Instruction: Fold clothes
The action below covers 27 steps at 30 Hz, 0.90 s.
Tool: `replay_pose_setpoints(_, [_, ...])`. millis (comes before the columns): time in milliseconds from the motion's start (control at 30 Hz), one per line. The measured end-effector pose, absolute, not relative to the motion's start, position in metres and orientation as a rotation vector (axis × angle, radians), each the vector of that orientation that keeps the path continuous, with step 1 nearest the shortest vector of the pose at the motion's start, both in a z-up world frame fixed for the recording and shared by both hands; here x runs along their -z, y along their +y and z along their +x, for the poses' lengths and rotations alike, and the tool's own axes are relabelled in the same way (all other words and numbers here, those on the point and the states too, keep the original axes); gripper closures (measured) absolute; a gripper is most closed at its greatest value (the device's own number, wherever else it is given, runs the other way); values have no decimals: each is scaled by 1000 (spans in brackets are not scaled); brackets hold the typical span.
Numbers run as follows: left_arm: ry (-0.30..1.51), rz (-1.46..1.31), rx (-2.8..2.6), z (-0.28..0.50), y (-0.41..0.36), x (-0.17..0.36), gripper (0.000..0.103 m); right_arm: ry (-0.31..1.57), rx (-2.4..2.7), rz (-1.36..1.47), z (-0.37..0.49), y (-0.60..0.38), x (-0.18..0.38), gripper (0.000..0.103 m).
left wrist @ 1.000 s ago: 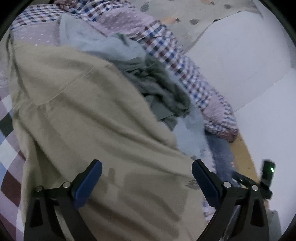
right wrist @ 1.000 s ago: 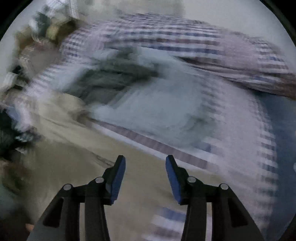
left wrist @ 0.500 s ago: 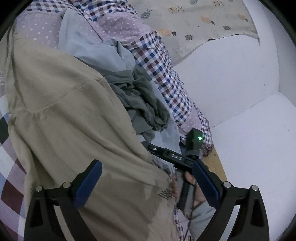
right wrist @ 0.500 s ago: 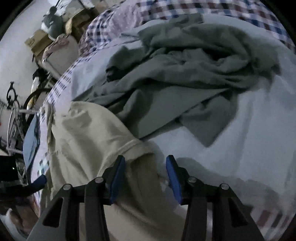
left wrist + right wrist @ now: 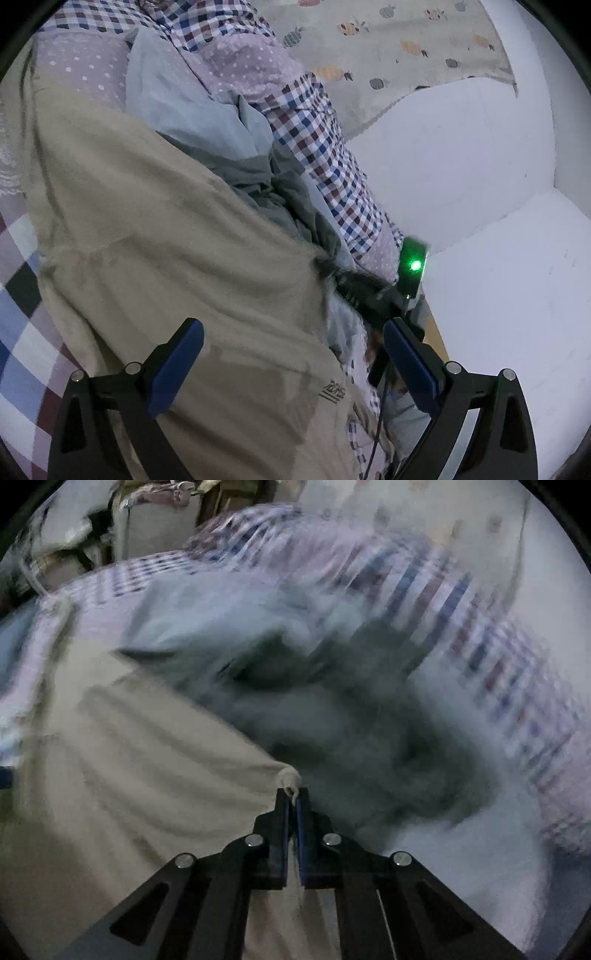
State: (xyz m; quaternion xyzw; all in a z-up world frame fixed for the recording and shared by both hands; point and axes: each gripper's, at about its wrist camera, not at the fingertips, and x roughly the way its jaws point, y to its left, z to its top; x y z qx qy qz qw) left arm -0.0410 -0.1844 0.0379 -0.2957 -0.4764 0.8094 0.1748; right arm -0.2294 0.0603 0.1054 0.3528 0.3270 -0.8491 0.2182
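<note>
the right gripper (image 5: 292,805) is clamped tight on a bunched corner of the beige garment (image 5: 140,760), a small nub of cloth poking out above its blue-lined fingertips, the two jaws pressed almost together. from that pinch the beige cloth spreads away to the left in soft ridges across the bed. the right wrist view is heavily smeared, so finer detail there cannot be told. the left gripper (image 5: 291,354) hangs with its jaws spread wide and nothing between them, its blue pads (image 5: 177,365) hovering over the same beige garment (image 5: 155,236), which fills the near and middle part of that view; a small dark printed logo (image 5: 332,389) sits on the cloth between the open fingers. just past the right-hand finger, the other gripper's black body with a green light (image 5: 415,264) lies at the garment's edge. beyond the beige cloth lies a crumpled dark grey garment (image 5: 295,199), partly tucked under the beige edge, and beside it a pale blue cloth (image 5: 192,107) lying further up the bed. under all of them runs a checked and dotted bedcover (image 5: 317,133) in purple, blue and white. farthest off, a pale sheet with a fruit print (image 5: 388,51) hangs against a white wall (image 5: 461,155). in the right wrist view's far corner, boxes and bags (image 5: 147,517) stand stacked.
</note>
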Motion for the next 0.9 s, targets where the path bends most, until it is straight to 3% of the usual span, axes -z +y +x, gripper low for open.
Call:
replay_pose_setpoints(100, [-1352, -827, -2312, -43, -187, -37, 3, 1023, 2458, 874, -243, 39, -115, 101])
replay_pose_setpoints(233, [-1329, -863, -2324, -46, -184, -33, 3, 1074, 2447, 1041, -276, 10, -76, 98])
replay_pose_setpoints(333, [-1303, -898, -2330, -48, -181, -30, 3, 1069, 2435, 1108, -281, 18, -65, 77])
replay_pose_setpoints(400, [-1286, -911, -2330, -50, -177, -30, 3, 899, 2472, 1075, -274, 51, -89, 45])
replay_pose_setpoints(467, [-1257, -917, -2329, -51, -174, -31, 3, 738, 2487, 1058, -269, 87, -110, 35])
replay_pose_setpoints(633, [-1116, -896, -2334, -51, -158, -42, 3, 474, 2461, 1204, -255, 195, -114, 37])
replay_pose_setpoints(900, [-955, -913, -2317, -45, -118, -47, 3, 410, 2344, 1442, -227, 267, -42, 50])
